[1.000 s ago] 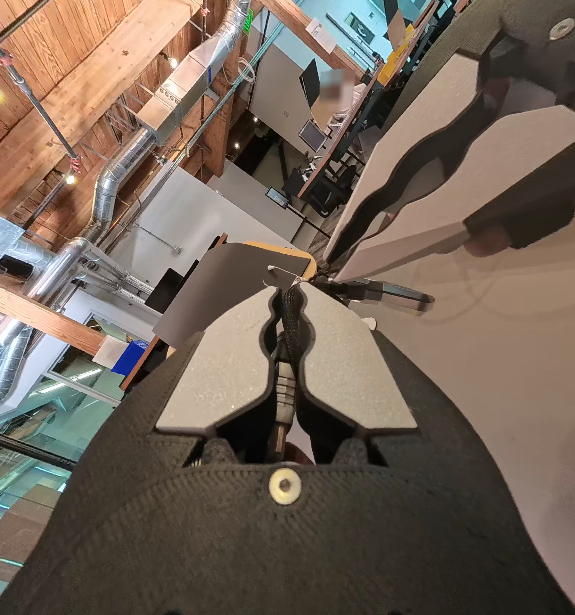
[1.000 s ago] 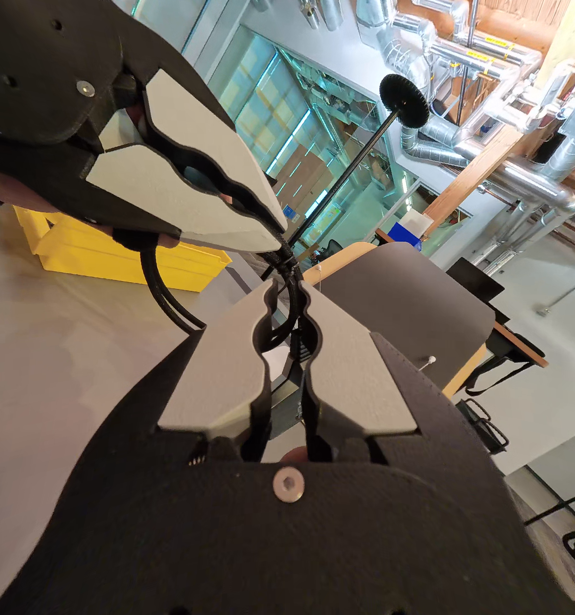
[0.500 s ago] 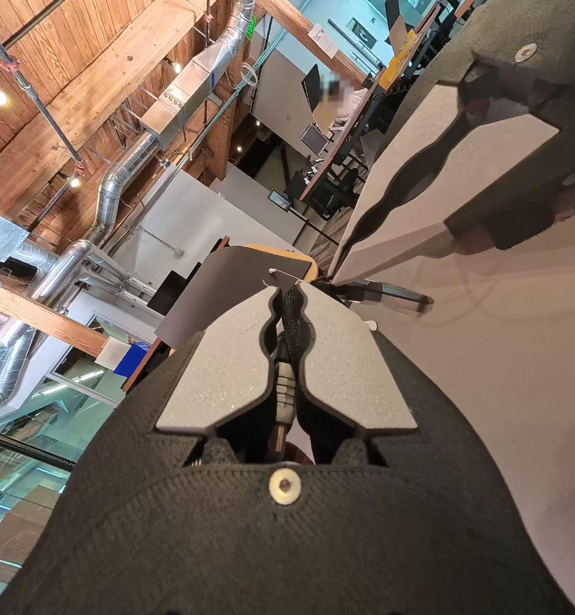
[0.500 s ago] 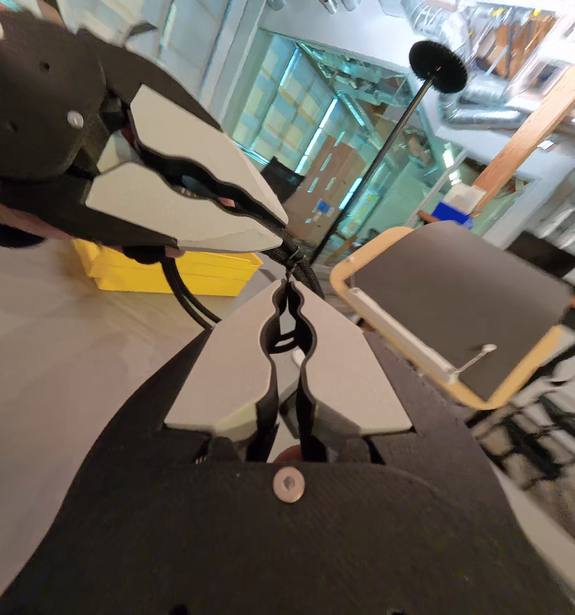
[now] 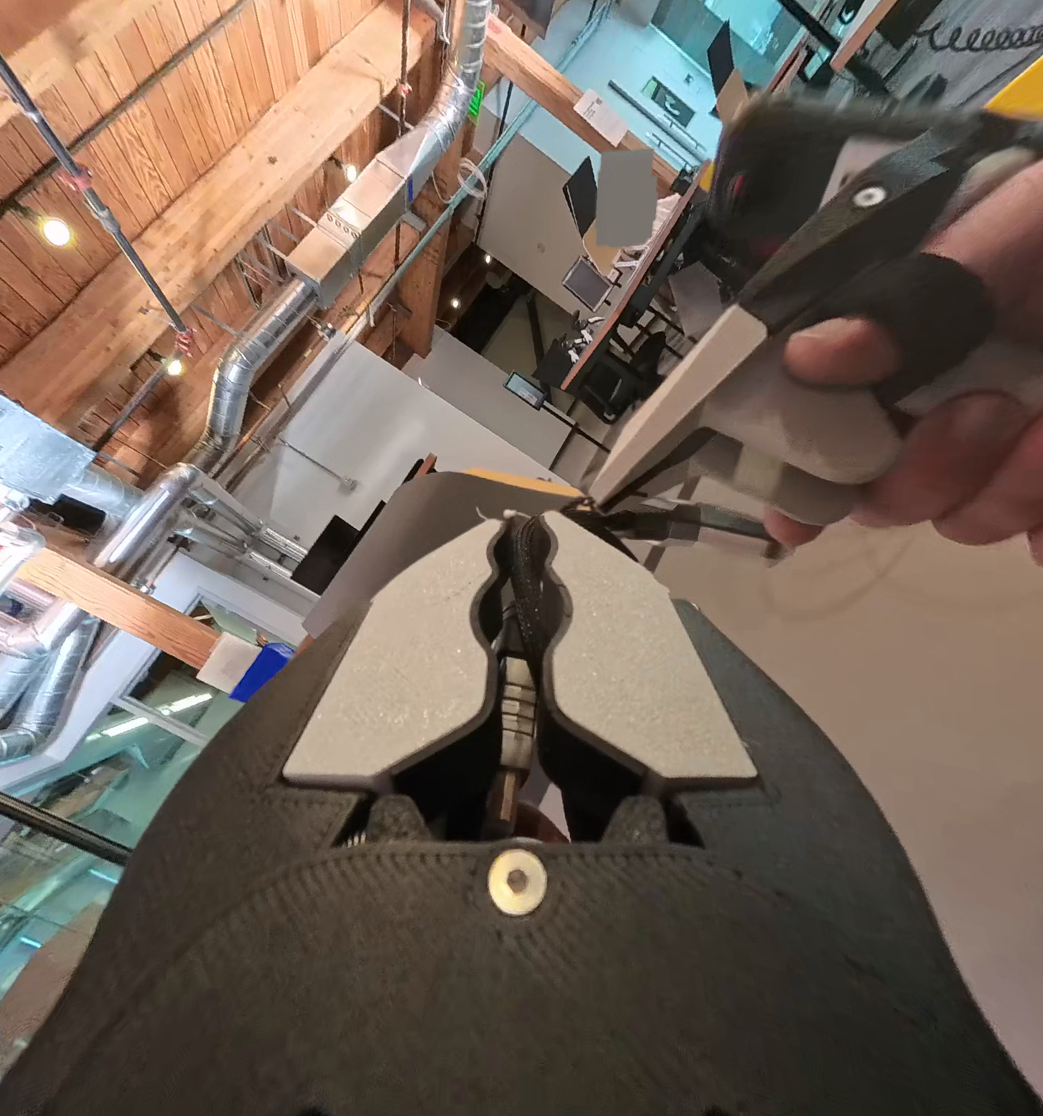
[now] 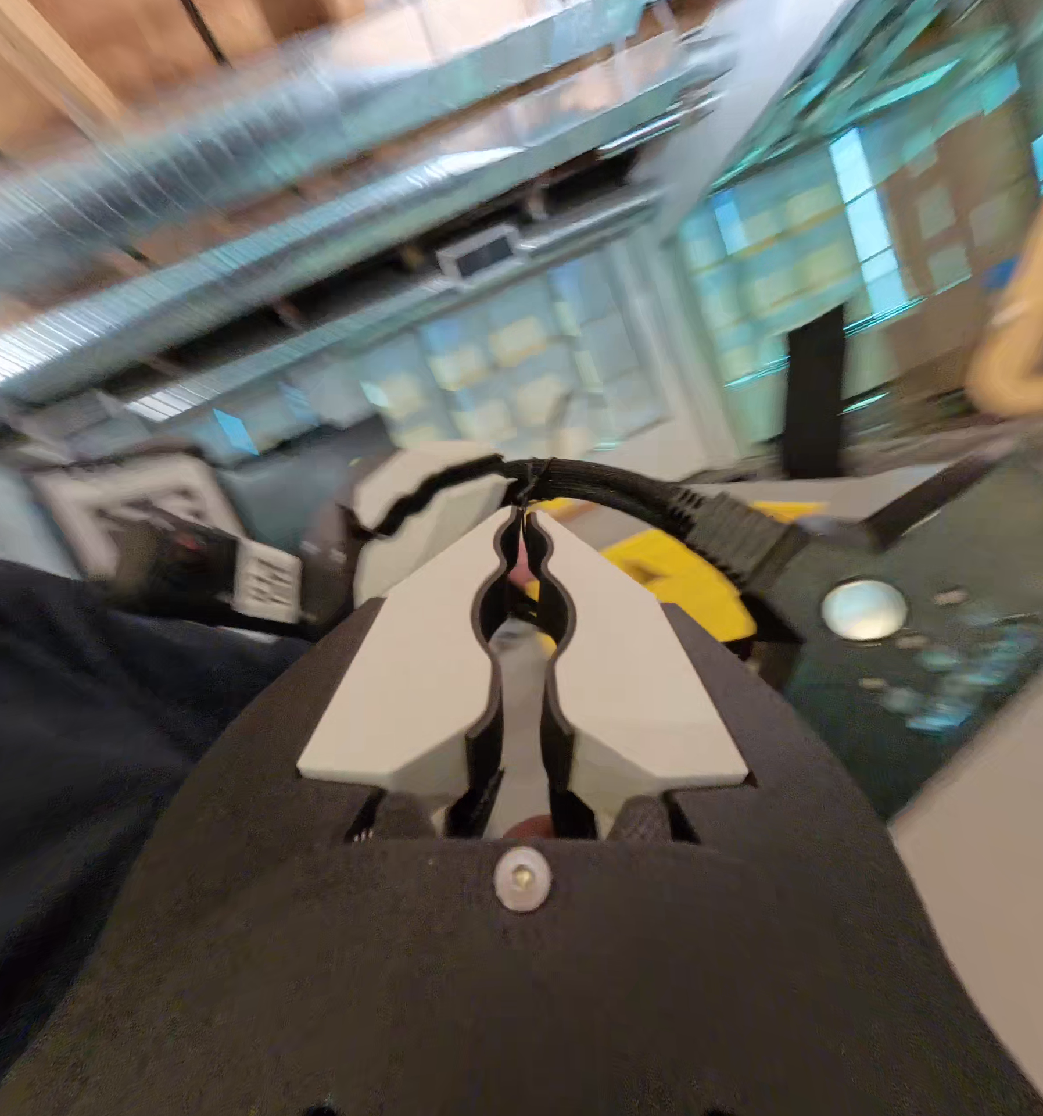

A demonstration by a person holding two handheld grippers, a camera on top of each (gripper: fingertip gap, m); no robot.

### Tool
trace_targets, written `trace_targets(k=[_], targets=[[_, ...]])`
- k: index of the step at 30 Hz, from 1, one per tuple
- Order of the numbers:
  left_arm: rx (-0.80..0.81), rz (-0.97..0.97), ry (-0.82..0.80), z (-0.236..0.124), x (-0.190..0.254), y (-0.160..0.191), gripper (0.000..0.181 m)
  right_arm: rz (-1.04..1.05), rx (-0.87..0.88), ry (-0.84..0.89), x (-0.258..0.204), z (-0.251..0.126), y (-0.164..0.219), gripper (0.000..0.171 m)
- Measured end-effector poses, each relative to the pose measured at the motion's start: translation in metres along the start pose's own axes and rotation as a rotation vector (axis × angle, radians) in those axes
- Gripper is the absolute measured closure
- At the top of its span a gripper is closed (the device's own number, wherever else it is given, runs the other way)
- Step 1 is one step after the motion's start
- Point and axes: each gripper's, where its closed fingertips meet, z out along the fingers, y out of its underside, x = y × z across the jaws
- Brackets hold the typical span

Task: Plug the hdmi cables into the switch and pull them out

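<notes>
Above the pale grey surface (image 5: 869,694):
Left tongs (image 5: 522,537): clamped on black braided HDMI cable (image 5: 528,580).
Right tongs (image 6: 522,519): clamped on its thin tie (image 6: 523,483).
Risk: tugging could snap the tie.

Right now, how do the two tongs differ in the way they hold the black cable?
The left tongs hold the braided HDMI cable deep between their fingers, running along them. The right tongs seem to pinch it only at their tips, by a thin tie, with the cable crossing sideways.
A silvery connector sits inside the left tongs. A black plug hangs free beside the right tongs.
Both are shut, with grey fingers.
</notes>
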Motion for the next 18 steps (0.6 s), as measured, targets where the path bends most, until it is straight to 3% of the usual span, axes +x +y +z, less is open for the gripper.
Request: trace_targets(k=[3, 6, 9, 14, 18], targets=[[-0.043, -0.050, 0.010, 0.002, -0.004, 0.012, 0.176, -0.497, -0.091, 0.285, 0.014, -0.006, -0.003, 0.149], [-0.059, -0.067, 0.018, 0.004, -0.005, 0.014, 0.176, -0.977, -0.180, 0.450, 0.006, -0.005, -0.008, 0.153], [-0.063, -0.062, 0.034, 0.005, 0.000, 0.011, 0.176, -1.294, -0.269, 0.540, 0.004, 0.001, -0.006, 0.157], [-0.071, -0.064, 0.034, 0.003, 0.000, 0.009, 0.176, -1.491, -0.345, 0.621, 0.013, 0.003, -0.004, 0.170], [-0.072, -0.079, 0.034, 0.003, -0.002, 0.011, 0.176, -1.476, -0.339, 0.631, 0.014, 0.001, -0.004, 0.170]])
